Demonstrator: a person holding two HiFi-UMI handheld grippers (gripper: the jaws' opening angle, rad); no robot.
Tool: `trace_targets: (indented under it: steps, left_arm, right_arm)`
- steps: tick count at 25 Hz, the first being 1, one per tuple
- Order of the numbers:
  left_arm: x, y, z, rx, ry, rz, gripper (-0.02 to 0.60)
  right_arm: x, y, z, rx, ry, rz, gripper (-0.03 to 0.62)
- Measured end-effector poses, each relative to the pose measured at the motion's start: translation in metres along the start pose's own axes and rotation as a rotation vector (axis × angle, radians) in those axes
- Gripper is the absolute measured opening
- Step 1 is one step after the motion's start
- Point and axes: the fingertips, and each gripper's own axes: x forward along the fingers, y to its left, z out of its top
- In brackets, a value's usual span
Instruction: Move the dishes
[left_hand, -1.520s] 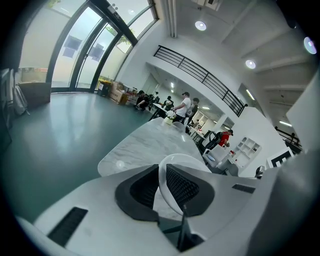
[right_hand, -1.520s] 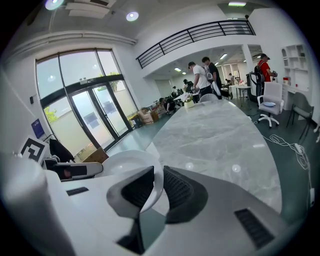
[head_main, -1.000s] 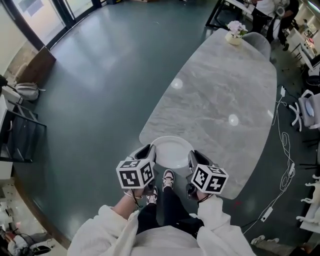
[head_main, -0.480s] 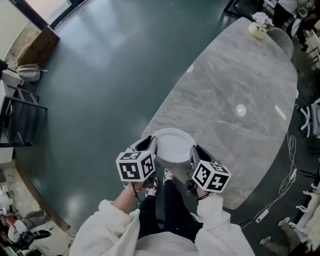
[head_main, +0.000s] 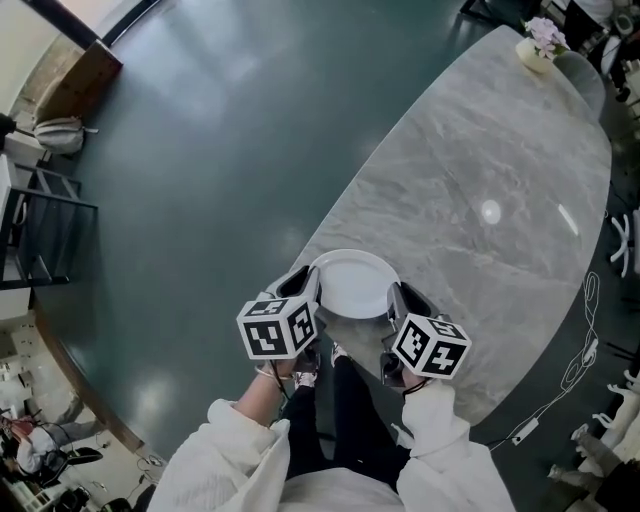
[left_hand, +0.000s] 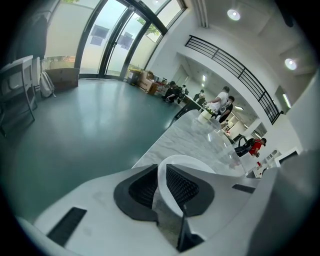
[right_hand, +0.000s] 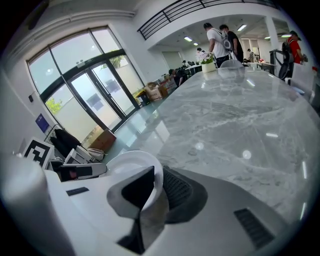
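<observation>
A white round plate (head_main: 352, 284) is held level between my two grippers, over the near end of the grey marble table (head_main: 480, 180). My left gripper (head_main: 309, 292) is shut on the plate's left rim; the rim (left_hand: 161, 181) runs edge-on between its jaws. On the opposite side my right gripper (head_main: 394, 300) is shut on the right rim, and the plate (right_hand: 131, 163) shows in that view as a white disc past the jaws.
A small pot of flowers (head_main: 539, 42) stands at the table's far end, next to a grey chair (head_main: 585, 75). Dark green floor (head_main: 220, 150) spreads to the left. Cables (head_main: 585, 350) lie on the floor right of the table. People stand in the distance (right_hand: 220, 37).
The plate and both grippers have shifted slightly right and farther over the table's near end. Both grips stay as they were.
</observation>
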Motion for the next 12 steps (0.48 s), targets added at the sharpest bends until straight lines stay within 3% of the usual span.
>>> trace_targets:
  steps: [12]
  left_arm:
    - [0.0106,0.0005,-0.0001,0.029,-0.004,0.014,0.041]
  right_arm:
    - [0.0086,-0.0061,0.0026,0.000,0.004,-0.007,0.107]
